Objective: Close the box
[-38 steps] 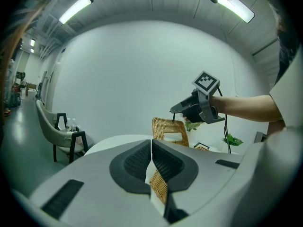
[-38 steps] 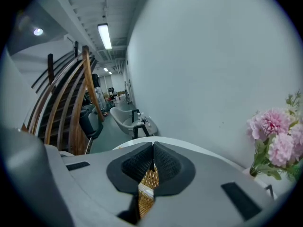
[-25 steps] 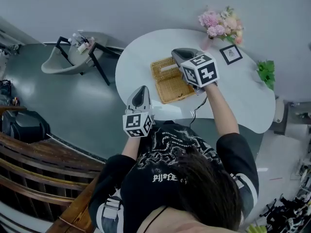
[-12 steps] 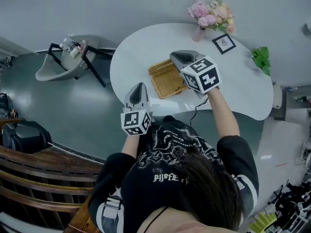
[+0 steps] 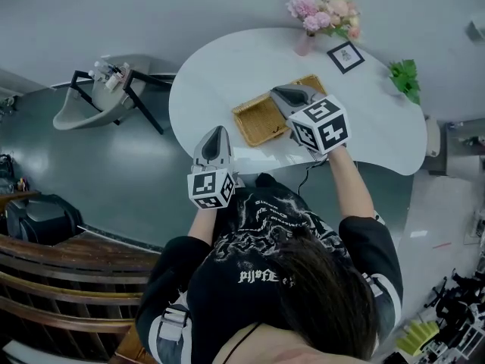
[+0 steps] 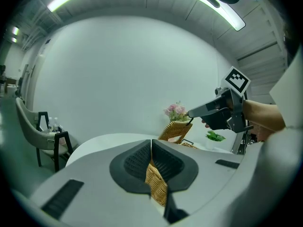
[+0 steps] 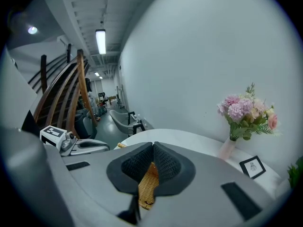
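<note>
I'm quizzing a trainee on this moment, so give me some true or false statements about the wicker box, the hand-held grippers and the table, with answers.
1. The right hand-held gripper is clamped on the wicker lid. True.
2. The lid lies flat on the box. False: it stands raised and tilted.
3. Pink flowers stand on the white table. True.
4. The left hand-held gripper is wide open and empty. False: it is shut on the box's wicker edge.

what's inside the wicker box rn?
Head view shows only bare woven floor in the box. The rest is covered by the raised lid and the right gripper gripping it.
</note>
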Demonstrator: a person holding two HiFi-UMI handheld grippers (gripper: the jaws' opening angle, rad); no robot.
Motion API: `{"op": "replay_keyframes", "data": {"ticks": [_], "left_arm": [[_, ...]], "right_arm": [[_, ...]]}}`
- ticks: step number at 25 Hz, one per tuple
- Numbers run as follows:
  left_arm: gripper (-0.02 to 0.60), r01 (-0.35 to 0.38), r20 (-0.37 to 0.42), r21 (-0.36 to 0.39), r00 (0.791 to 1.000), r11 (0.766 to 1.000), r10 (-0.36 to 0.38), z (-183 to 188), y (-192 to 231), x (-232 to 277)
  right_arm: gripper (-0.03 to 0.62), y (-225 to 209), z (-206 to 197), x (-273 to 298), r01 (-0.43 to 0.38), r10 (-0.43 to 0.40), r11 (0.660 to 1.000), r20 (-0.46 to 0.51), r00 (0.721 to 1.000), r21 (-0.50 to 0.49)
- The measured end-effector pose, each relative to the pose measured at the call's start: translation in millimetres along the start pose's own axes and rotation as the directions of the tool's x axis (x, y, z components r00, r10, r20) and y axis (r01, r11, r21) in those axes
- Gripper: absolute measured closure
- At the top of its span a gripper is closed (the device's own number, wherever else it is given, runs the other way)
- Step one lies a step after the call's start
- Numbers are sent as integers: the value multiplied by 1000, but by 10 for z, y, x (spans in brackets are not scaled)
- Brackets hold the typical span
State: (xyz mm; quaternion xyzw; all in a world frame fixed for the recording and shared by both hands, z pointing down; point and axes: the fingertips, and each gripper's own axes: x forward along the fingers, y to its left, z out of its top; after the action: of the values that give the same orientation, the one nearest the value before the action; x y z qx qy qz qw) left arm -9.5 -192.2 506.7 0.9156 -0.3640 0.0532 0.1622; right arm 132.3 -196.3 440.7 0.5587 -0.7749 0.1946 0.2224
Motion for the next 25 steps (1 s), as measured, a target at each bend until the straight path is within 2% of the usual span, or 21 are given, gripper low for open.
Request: {"op": "replay_keyframes", "data": {"ticks": [16, 25], "left_arm": [[555, 80, -21, 13, 997, 997, -80, -87, -150, -29], [555, 88, -30, 21, 996, 996, -88, -108, -189, -41]], "right_arm": [[558, 114, -353, -132, 18, -17, 999, -40, 999, 29], [557, 174, -600, -173, 16, -11, 997, -68, 998, 77]]}}
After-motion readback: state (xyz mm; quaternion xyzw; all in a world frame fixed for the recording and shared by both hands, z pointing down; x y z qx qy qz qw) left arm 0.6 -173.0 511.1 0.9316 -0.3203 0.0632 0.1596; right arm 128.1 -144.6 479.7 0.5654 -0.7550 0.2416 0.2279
